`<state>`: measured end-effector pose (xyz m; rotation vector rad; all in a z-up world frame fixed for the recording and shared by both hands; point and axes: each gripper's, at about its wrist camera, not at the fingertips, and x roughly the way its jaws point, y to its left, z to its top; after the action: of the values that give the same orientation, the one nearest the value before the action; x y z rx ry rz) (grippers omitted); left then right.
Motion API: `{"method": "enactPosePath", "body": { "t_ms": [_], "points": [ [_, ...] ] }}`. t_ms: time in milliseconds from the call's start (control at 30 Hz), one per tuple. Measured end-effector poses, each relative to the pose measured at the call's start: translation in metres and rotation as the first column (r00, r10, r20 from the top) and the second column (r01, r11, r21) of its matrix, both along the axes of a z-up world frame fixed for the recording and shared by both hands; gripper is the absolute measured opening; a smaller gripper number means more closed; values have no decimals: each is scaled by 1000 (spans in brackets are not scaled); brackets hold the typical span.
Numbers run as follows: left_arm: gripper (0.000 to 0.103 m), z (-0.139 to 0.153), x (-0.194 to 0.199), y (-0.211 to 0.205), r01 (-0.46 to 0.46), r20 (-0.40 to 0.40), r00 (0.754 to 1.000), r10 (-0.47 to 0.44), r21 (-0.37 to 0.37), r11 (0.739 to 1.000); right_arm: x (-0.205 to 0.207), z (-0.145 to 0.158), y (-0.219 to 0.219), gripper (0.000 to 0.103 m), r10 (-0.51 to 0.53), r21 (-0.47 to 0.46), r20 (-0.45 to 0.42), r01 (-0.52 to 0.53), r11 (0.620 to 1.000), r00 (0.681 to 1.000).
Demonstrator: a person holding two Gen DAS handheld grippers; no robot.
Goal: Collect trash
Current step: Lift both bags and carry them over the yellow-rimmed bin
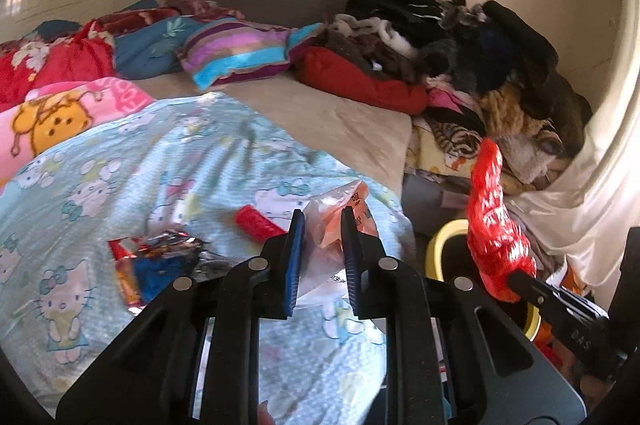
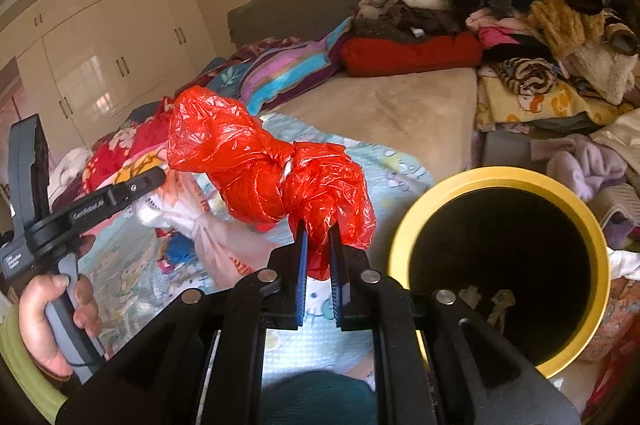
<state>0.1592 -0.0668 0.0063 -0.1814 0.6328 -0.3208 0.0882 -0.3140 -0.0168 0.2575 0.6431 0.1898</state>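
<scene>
My left gripper is shut on a pale, see-through plastic bag with orange print, held just above the Hello Kitty sheet. In the right wrist view the same bag hangs from the left gripper. My right gripper is shut on a crumpled red plastic bag, held up left of a bin with a yellow rim. In the left wrist view the red bag stands over that bin. A small red wrapper and foil snack wrappers lie on the sheet.
A heap of clothes fills the bed's far right corner and spills down beside the bin. A striped pillow and red and pink blankets lie at the back left. Some scraps lie in the bin's dark bottom. A hand grips the left handle.
</scene>
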Motion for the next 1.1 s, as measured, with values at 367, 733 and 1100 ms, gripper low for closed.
{"method": "enactPosePath", "body": {
  "t_ms": [367, 733, 1100],
  "points": [
    [13, 3, -5, -49, 99, 9, 995, -100, 28, 995, -7, 8, -35, 10, -93, -48, 31, 94, 994, 995],
    [13, 6, -12, -95, 186, 24, 982, -188, 68, 980, -12, 8, -85, 10, -211, -45, 28, 212, 976, 977],
    [13, 7, -12, -146, 246, 37, 967, -252, 116, 962, -15, -4, -134, 10, -322, -30, -3, 321, 946, 947]
  ]
}}
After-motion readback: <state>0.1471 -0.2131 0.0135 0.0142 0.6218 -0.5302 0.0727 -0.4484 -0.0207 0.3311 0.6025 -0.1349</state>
